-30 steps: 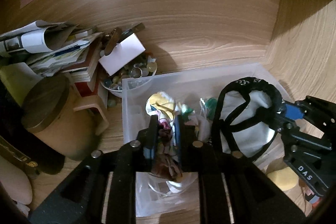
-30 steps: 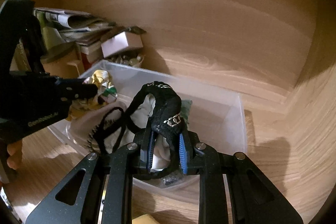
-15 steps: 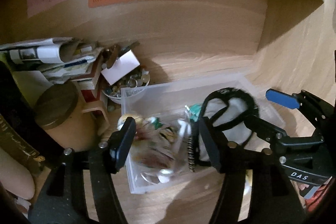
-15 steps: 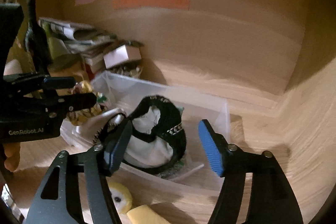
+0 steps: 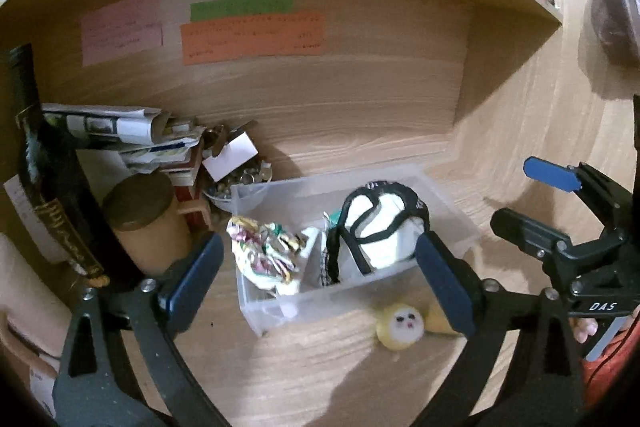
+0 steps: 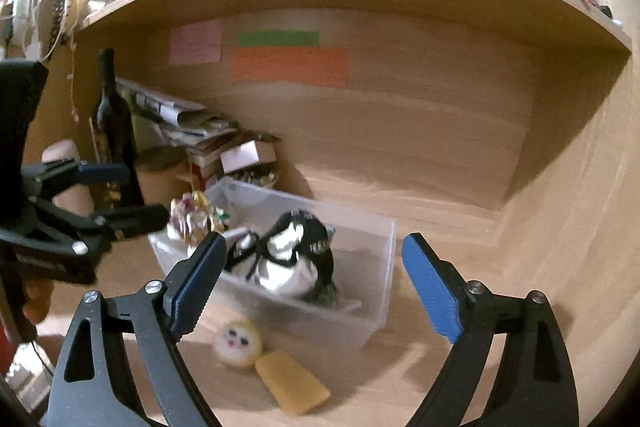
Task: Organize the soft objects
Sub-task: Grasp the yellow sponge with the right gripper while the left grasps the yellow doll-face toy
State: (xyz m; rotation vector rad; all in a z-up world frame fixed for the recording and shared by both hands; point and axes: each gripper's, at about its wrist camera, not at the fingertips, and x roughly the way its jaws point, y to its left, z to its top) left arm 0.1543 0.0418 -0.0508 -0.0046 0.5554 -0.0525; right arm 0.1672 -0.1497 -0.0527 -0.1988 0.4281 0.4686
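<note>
A clear plastic bin (image 5: 460,211) (image 6: 376,291) stands on the wooden shelf. In it lie a crumpled floral cloth (image 5: 268,255) (image 6: 192,219) on the left and a white cloth with black straps (image 5: 384,227) (image 6: 288,259) on the right. A round yellow plush face (image 5: 400,325) (image 6: 238,341) and a yellow sponge (image 6: 292,383) lie on the shelf in front of the bin. My left gripper (image 5: 316,279) is open and empty, above the bin's near side. My right gripper (image 6: 316,287) is open and empty, also pulled back from the bin.
At the back left stand a dark wine bottle (image 5: 44,179) (image 6: 112,123), a brown lidded jar (image 5: 148,219), stacked papers and books (image 5: 132,135), and a bowl of small trinkets (image 5: 240,179). Coloured notes (image 5: 252,31) hang on the back wall. The shelf's right side wall (image 6: 580,187) is near.
Both grippers opened and let go of the cloths, which now lie in the bin. Both grippers pulled back and up, away from the bin.
</note>
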